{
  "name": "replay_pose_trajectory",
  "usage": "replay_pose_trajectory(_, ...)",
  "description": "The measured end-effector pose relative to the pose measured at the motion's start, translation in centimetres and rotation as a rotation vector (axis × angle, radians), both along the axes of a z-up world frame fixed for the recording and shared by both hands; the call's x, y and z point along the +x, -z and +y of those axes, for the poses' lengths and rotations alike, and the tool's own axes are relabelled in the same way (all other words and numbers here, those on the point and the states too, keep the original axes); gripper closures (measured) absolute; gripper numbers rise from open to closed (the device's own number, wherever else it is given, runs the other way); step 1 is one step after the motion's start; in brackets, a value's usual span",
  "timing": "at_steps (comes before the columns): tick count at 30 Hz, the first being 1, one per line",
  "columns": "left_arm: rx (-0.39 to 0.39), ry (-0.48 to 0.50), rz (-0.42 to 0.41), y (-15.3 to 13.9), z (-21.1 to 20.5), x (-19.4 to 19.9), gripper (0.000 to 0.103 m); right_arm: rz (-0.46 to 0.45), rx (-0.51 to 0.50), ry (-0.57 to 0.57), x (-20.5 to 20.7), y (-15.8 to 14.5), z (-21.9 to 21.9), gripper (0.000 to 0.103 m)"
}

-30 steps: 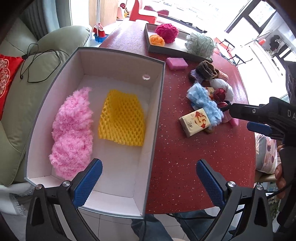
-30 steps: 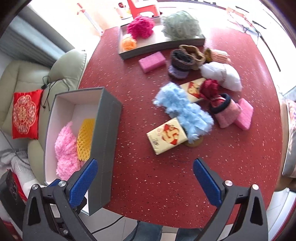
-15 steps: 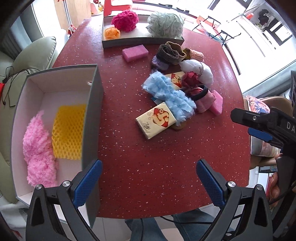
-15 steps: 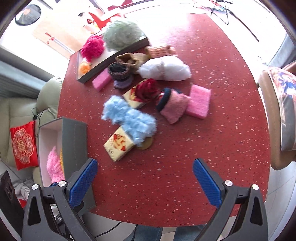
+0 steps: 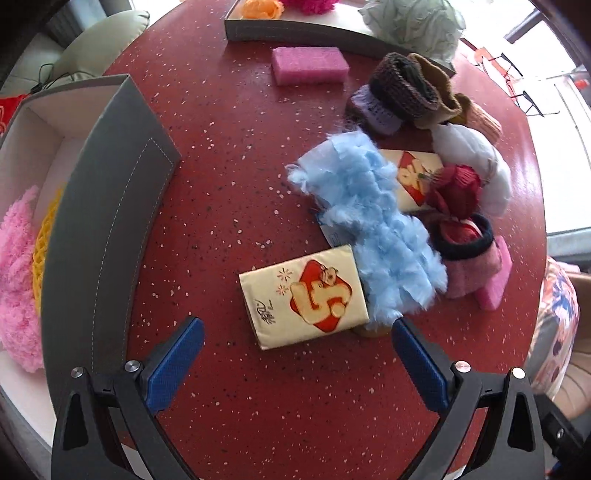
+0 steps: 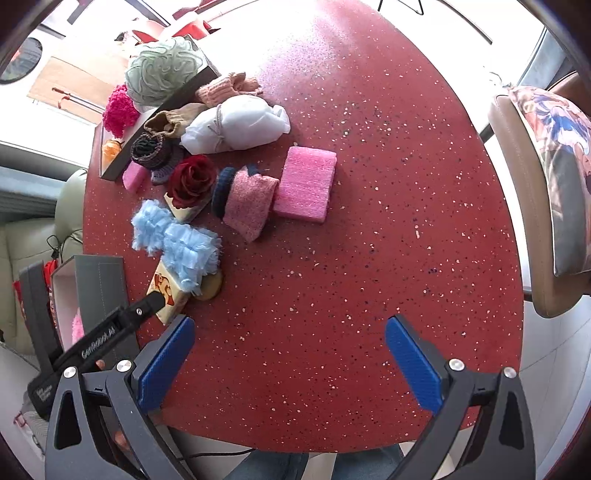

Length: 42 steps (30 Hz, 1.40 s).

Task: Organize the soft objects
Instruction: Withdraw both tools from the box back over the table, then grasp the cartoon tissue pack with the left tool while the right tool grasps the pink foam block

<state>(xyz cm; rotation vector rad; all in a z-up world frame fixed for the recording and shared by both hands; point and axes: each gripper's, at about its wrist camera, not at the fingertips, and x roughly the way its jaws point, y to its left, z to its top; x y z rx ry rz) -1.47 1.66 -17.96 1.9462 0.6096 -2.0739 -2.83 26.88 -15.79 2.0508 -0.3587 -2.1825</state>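
The left tool (image 5: 295, 363) has swung away from the grey box (image 5: 107, 229) and dropped in low over the red table (image 5: 229, 192); half a second ago the whole pile sat far ahead, now the cream tissue pack (image 5: 303, 297) fills the space just ahead of its 2 blue pads (image 5: 173, 365), which stand wide apart around nothing. The right tool (image 6: 288, 363) has drifted further right over bare table, its pads spread and empty too.

The grey box, off to the left tool's left, holds a fluffy pink piece (image 5: 16, 273) and a yellow mesh sleeve (image 5: 42, 243). The far tray (image 5: 295, 31) ahead carries an orange flower (image 5: 258, 7) and a pale green bath pouf (image 5: 413, 26).

The tissue pack lies flat, its right edge tucked under the shaggy light-blue fabric (image 5: 369, 229).
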Motion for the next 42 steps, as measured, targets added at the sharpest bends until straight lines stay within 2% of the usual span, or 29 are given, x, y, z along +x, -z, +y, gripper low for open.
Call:
replay_pose_trajectory(8,-0.063,-0.042,-0.067,2.8,-0.1,-1.4,0.001,-0.037,-0.001,-0.029,-1.2,1.9,1.4,0.0)
replay_pose_trajectory(13,-0.14,-0.06,-0.097,3.3,-0.4,-1.3,0.001,-0.03,0.023,-0.084,-3.3,2.8,0.8,0.0)
replay_pose_trajectory(17,-0.133,-0.073,-0.127,4.3,-1.1,-0.9,0.001,-0.033,0.035,-0.108,-4.8,3.5,0.4,0.0)
replay_pose_trajectory(22,-0.171,-0.044,-0.133,4.9,-0.1,-1.7,0.001,-0.053,0.076,-0.085,-7.4,5.3,0.4,0.0)
replay_pose_trajectory(27,-0.157,-0.052,-0.135,5.4,-0.1,-2.6,0.001,-0.074,0.13,-0.023,-10.2,7.2,0.8,0.0)
replay_pose_trajectory(33,-0.14,-0.06,-0.142,6.0,-0.7,-2.9,0.001,-0.085,0.116,0.125,-12.8,8.4,2.4,0.0)
replay_pose_trajectory(37,-0.104,-0.087,-0.146,6.9,-1.9,-2.1,0.0,-0.12,0.11,0.105,-14.1,9.8,1.7,0.0)
replay_pose_trajectory(39,-0.07,-0.108,-0.144,7.2,-2.8,-1.6,0.0,-0.139,0.135,0.086,-14.2,10.5,1.0,0.0)
replay_pose_trajectory(42,-0.073,-0.099,-0.143,7.4,-3.2,-1.5,0.0,-0.146,0.186,0.065,-14.4,10.8,-0.2,0.0)
